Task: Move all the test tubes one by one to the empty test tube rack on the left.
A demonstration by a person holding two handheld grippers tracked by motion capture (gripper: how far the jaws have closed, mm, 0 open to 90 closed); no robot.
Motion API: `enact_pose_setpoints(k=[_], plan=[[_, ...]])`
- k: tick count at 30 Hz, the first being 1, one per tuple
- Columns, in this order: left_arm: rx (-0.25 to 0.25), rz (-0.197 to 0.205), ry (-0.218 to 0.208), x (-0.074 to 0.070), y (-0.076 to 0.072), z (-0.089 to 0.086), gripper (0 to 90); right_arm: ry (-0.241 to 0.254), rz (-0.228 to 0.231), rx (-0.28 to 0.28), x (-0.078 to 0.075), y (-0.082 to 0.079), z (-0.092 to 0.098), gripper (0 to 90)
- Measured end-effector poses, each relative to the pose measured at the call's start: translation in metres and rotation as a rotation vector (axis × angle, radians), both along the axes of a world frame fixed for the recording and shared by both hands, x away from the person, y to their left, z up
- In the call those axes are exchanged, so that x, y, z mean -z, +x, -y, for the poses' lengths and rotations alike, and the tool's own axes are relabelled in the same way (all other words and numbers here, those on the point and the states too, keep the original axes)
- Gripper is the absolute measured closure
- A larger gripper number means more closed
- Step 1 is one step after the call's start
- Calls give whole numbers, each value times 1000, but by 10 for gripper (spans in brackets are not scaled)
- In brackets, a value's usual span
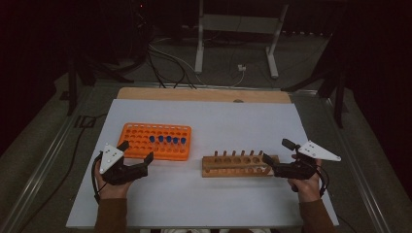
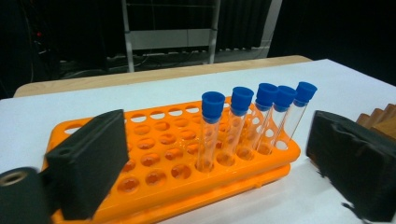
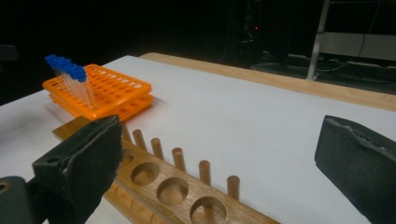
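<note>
An orange tube rack (image 1: 156, 141) (image 2: 159, 158) (image 3: 100, 91) lies left of centre on the white table. Several clear test tubes with blue caps (image 1: 167, 140) (image 2: 252, 116) (image 3: 70, 77) stand in a row in it. A wooden rack (image 1: 238, 165) (image 3: 173, 186) with round holes and a row of pegs lies to its right, with no tubes in it. My left gripper (image 1: 137, 151) (image 2: 219, 172) is open just in front of the orange rack, holding nothing. My right gripper (image 1: 275, 151) (image 3: 219, 172) is open at the wooden rack's right end, also holding nothing.
The white sheet (image 1: 218, 121) covers a wooden tabletop (image 1: 204, 94) whose far edge shows. Beyond it a dark floor holds cables (image 1: 170, 63) and a white metal table frame (image 1: 238, 34). Bare sheet lies in front of both racks.
</note>
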State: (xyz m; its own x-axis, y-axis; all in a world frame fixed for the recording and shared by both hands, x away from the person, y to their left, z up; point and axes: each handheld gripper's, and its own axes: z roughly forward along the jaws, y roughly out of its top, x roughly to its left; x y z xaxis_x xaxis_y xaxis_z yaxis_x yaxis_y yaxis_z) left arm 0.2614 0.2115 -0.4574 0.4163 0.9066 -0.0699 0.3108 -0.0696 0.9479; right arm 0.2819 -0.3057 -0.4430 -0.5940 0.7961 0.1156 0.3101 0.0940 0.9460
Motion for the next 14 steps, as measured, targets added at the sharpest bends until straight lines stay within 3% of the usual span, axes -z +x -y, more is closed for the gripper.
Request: enact_pose_setpoints(k=[6, 14], plan=[[-41, 8, 2, 0, -3, -5, 8, -9, 9, 10, 2, 0, 2, 12], [-52, 12, 8, 0, -5, -6, 7, -12, 16, 22, 3, 0, 3, 12]])
